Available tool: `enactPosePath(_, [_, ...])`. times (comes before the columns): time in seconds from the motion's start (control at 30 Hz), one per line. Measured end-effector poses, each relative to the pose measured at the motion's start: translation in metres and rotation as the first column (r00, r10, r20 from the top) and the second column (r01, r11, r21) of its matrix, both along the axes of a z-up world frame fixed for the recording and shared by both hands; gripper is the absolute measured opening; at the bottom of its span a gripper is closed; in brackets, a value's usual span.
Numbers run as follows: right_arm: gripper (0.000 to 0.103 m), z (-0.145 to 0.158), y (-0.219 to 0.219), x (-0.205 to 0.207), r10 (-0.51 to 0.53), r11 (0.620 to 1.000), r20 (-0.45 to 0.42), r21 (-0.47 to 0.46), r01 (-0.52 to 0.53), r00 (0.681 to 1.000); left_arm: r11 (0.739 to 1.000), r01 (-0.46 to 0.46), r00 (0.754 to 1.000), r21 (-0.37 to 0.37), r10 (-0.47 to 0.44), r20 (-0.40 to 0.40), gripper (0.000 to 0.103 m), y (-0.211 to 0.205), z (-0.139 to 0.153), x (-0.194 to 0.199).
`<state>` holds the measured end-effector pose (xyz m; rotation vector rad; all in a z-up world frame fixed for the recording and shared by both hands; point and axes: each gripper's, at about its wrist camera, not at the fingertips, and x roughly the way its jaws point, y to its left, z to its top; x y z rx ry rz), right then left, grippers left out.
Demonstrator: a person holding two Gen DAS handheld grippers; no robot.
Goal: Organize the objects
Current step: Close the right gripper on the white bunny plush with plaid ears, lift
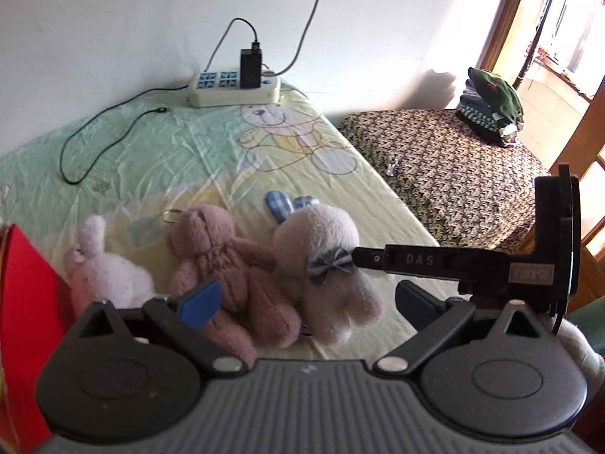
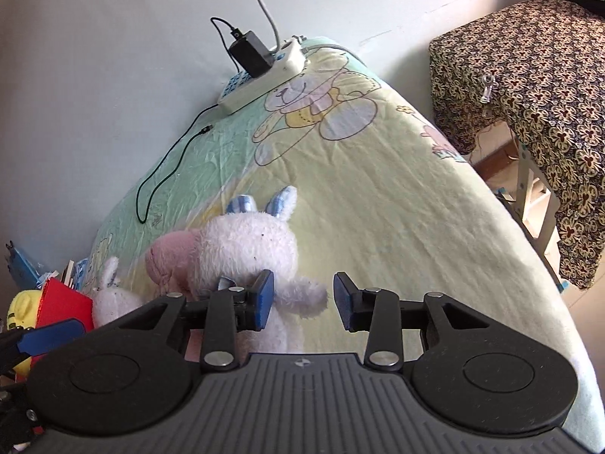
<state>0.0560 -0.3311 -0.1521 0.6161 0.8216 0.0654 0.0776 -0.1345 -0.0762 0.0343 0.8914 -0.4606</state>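
Three plush toys lie in a row on the bed sheet (image 1: pixel 181 143): a small white bunny (image 1: pixel 109 268) at the left, a brown-pink bear (image 1: pixel 227 265) in the middle, and a white bunny with blue checked ears and a bow (image 1: pixel 325 261) at the right. My left gripper (image 1: pixel 306 302) is open, its jaws spanning the bear and the white bunny's legs. My right gripper (image 2: pixel 304 300) is open around the white bunny's arm (image 2: pixel 302 295); the bunny (image 2: pixel 245 249) lies just ahead. The right gripper's finger (image 1: pixel 412 261) reaches the bunny's bow in the left wrist view.
A power strip (image 1: pixel 234 89) with a black charger and cables lies by the wall. A red box (image 1: pixel 26 321) stands at the left, with a yellow toy (image 2: pixel 22 302) beside it. A patterned table (image 1: pixel 446 166) with folded clothes (image 1: pixel 491 109) stands right of the bed.
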Motion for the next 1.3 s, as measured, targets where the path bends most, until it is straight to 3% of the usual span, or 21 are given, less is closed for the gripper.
enactPosePath(0.23, [0.039, -0.007, -0.034, -0.007, -0.076, 0.992, 0.010, 0.100, 0.074, 0.997, 0.997, 0.062, 0.994, -0.050, -0.066, -0.090, 0.086, -0.028, -0.029, 0.022])
enactPosePath(0.5, [0.040, -0.009, -0.032, 0.005, 0.030, 0.972, 0.075, 0.232, -0.047, 0.997, 0.995, 0.046, 0.981, -0.087, -0.062, -0.185, 0.072, -0.036, -0.058, 0.050])
enactPosePath(0.6, [0.040, -0.013, -0.029, 0.011, 0.066, 0.964, 0.086, 0.252, -0.086, 0.994, 0.997, 0.039, 0.979, -0.072, -0.052, -0.197, 0.073, -0.038, -0.067, 0.057])
enactPosePath(0.7, [0.047, -0.017, -0.027, 0.017, 0.085, 0.954, 0.090, 0.280, -0.107, 0.992, 0.997, 0.035, 0.978, -0.068, -0.048, -0.204, 0.073, -0.037, -0.073, 0.063])
enactPosePath(0.93, [0.048, -0.029, -0.020, 0.026, 0.115, 0.923, 0.085, 0.360, -0.138, 0.990, 0.997, 0.033, 0.976, -0.064, -0.046, -0.211, 0.073, -0.035, -0.080, 0.069])
enactPosePath(1.1, [0.044, -0.041, -0.025, 0.026, 0.096, 0.879, 0.050, 0.465, -0.108, 0.994, 0.998, 0.046, 0.978, -0.045, -0.054, -0.201, 0.073, -0.038, -0.078, 0.065])
enactPosePath(1.3, [0.039, -0.032, -0.026, 0.014, 0.107, 0.872, 0.063, 0.473, -0.124, 0.992, 0.998, 0.052, 0.978, -0.045, -0.060, -0.201, 0.072, -0.040, -0.071, 0.055])
